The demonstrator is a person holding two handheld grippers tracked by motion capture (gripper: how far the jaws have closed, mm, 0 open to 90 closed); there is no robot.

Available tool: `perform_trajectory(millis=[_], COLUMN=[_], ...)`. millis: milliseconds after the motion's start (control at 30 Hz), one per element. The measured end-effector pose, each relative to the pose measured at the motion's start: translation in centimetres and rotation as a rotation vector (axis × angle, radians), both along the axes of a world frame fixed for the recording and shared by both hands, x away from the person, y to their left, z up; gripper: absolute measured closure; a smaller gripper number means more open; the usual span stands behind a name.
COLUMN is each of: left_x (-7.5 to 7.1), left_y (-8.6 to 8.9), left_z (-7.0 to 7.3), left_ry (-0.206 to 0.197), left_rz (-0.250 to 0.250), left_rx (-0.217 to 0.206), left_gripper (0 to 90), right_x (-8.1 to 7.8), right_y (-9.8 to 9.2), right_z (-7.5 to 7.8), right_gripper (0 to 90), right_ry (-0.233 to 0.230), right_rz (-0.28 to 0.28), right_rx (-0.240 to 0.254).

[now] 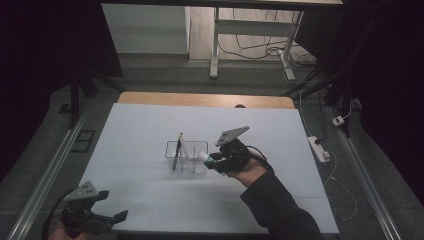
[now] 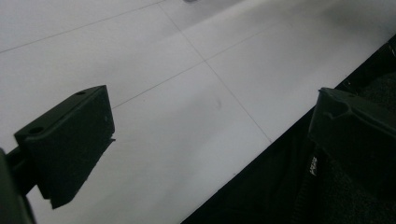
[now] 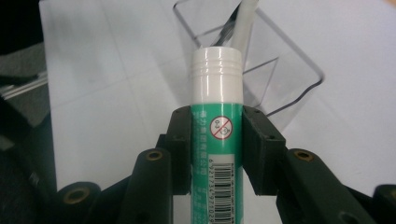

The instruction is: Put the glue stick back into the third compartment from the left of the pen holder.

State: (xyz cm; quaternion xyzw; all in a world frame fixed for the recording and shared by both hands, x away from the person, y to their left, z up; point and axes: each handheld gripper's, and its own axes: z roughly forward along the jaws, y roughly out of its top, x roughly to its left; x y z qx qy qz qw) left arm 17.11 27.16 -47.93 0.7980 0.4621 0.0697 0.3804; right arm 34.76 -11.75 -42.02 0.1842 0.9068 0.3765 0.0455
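A green glue stick [image 3: 217, 140] with a white cap sits clamped between the two black jaws of my right gripper [image 3: 217, 149], which is shut on it. From above, the glue stick [image 1: 206, 157] points left toward a clear plastic holder [image 1: 192, 157] at the table's middle, its cap by the holder's right rim. The holder [image 3: 285, 79] carries a dark pen [image 1: 177, 155] and a white pen [image 1: 183, 145], both leaning. My left gripper [image 1: 107, 215] rests at the table's front left corner, open with nothing between its jaws [image 2: 205, 140].
The white table top [image 1: 150, 130] spreads around the holder, with a wooden strip along its far edge. Beyond it stand a metal desk frame [image 1: 215, 50] and loose cables; a power strip [image 1: 318, 148] lies on the floor at the right. The table's front edge [image 2: 261, 154] runs under the left gripper.
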Motion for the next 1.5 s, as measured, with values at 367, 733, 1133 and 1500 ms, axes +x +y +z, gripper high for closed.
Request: perform_trajectory(millis=[367, 733, 1133, 1500], left_x=[0.0, 0.0, 0.0, 0.0], left_y=[0.0, 0.0, 0.1, 0.1], left_z=[0.0, 0.0, 0.0, 0.0], left_ry=[0.001, 0.002, 0.001, 0.001], left_rz=[-0.001, -0.001, -0.002, -0.002], left_rx=[-0.001, -0.002, -0.004, -0.005], left_gripper=[0.2, 0.2, 0.2, 0.2], right_x=[0.9, 2.2, 3.2, 3.9], right_y=[0.9, 2.0, 3.3, 4.6], right_z=[0.7, 0.5, -0.2, -1.5], right_gripper=[65.6, 65.6, 65.6, 65.5], right_ry=[-0.07, -0.102, -0.134, -0.143], right_rz=[-0.072, -0.125, -0.156, -0.169], right_rx=[0.087, 0.135, 0.159, 0.176])
